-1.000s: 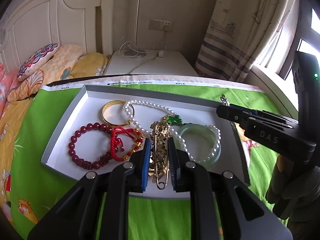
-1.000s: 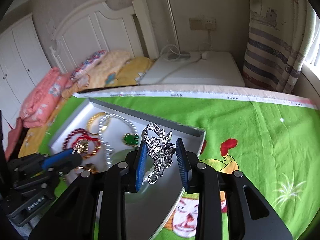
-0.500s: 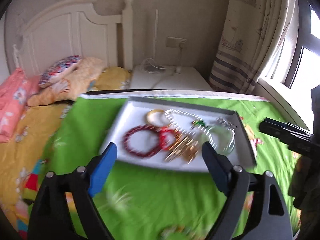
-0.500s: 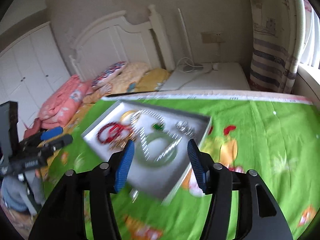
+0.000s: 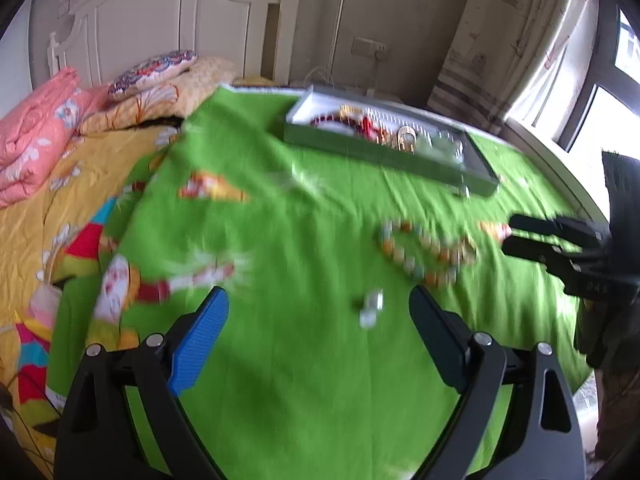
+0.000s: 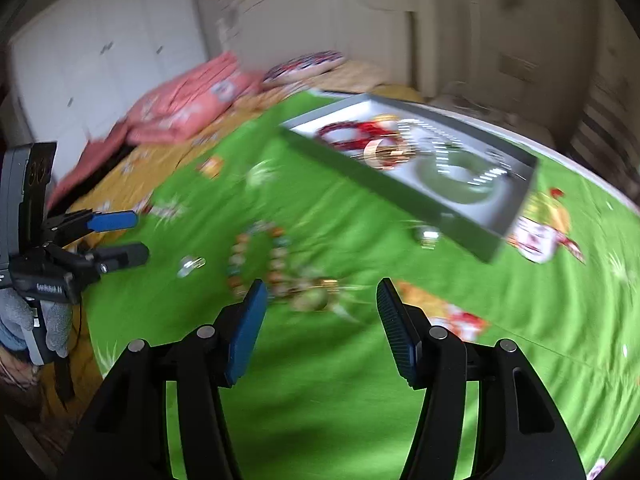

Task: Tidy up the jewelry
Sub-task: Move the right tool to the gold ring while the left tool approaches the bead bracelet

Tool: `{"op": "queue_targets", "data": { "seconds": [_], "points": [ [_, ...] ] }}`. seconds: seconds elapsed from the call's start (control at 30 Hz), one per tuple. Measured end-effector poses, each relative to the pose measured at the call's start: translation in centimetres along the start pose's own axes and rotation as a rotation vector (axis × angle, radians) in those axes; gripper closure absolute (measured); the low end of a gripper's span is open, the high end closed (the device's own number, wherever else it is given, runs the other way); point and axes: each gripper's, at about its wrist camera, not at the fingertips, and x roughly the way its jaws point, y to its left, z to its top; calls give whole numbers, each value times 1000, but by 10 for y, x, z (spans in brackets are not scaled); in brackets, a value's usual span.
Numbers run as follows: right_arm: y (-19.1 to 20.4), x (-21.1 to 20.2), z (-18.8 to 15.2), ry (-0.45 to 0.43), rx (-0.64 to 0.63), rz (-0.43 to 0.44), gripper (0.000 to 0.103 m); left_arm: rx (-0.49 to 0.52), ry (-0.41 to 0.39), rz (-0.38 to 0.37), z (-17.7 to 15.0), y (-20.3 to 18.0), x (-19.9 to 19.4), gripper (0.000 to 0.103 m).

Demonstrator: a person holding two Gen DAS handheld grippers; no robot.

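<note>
A grey tray (image 5: 384,156) (image 6: 360,176) with several bracelets, pearls and a pale bangle lies at the far side of the green cloth. A multicoloured bead bracelet (image 5: 424,248) (image 6: 256,256) lies loose on the cloth. A small silver piece (image 5: 370,306) (image 6: 190,266) lies near it. Another small silver piece (image 6: 428,236) lies by the tray's near wall. My left gripper (image 5: 316,336) is open and empty, just short of the silver piece. My right gripper (image 6: 320,320) is open and empty, just short of the bead bracelet. Both views are blurred.
The green cartoon-print cloth (image 5: 280,220) covers the bed. Yellow bedding (image 5: 80,184), a pink quilt (image 5: 32,132) and pillows lie to the left. A white headboard (image 5: 180,20) stands behind. A curtain (image 5: 500,40) and window are at the right.
Both grippers have opened, let go of the brooches in the tray, and pulled back towards me. They now hang over the cloth near the loose bead bracelet.
</note>
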Motion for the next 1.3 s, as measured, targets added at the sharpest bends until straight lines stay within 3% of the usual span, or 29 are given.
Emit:
{"op": "queue_targets", "data": {
  "seconds": [0.13,0.23,0.4,0.6,0.9,0.97,1.3],
  "points": [
    [13,13,4,11,-37,-48,47,5,16,-9,-21,2,0,12],
    [1,16,2,-1,41,-68,48,-9,16,-15,-27,6,1,12],
    [-13,24,-1,33,82,-114,61,-51,-10,-37,-29,11,1,12],
    [-6,32,-3,66,25,-150,74,-37,-18,-39,-35,8,2,12],
    [9,47,5,76,0,-170,73,-35,-20,-53,-37,6,1,12],
    [8,47,5,71,7,-168,80,-28,-19,-52,-37,4,0,12],
    [-3,21,-8,-3,55,-181,82,18,-35,-54,-12,-14,0,12]
  ]
}}
